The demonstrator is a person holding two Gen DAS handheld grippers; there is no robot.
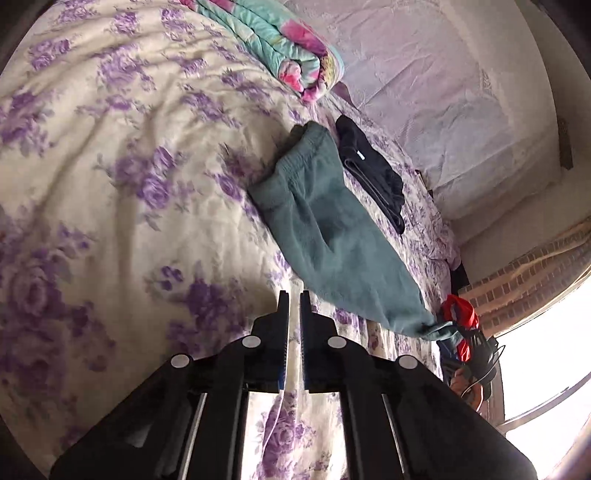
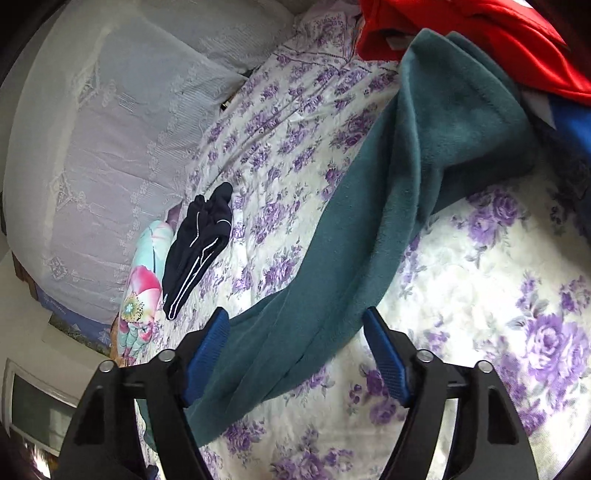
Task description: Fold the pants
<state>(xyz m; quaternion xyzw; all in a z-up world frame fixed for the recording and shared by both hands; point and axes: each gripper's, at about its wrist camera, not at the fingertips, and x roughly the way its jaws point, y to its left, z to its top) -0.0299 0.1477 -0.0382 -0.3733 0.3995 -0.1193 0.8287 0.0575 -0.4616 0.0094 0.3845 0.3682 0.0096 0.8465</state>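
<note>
Pants [image 1: 325,236], teal fleece, stretched long across the bed [image 1: 110,184], waistband end far from the left gripper [image 1: 294,295], the other end bunched at the bed's edge near the red cloth [image 1: 460,314]. Left gripper clenched on nothing, hovering over bare sheet just beside the pants. In the right wrist view, pants [image 2: 369,240] running diagonally between the spread blue pads [image 2: 205,350] of the right gripper [image 2: 295,317], jaws released, fabric lying between them but not pinched; whether the left pad brushes the fleece cannot be told. Bed covered in a white sheet with purple flowers. White lace-patterned pillows [image 2: 110,147] along the far side. One folded flowered quilt [image 1: 280,48], turquoise and pink. One dark garment [image 2: 199,247] with white piping, lying apart from the pants. One pair of teal pants. Red cloth [image 2: 461,33] and a bit of blue fabric [image 2: 576,125] at the edge. Brick wall [image 1: 524,280] and bright window beyond.
</note>
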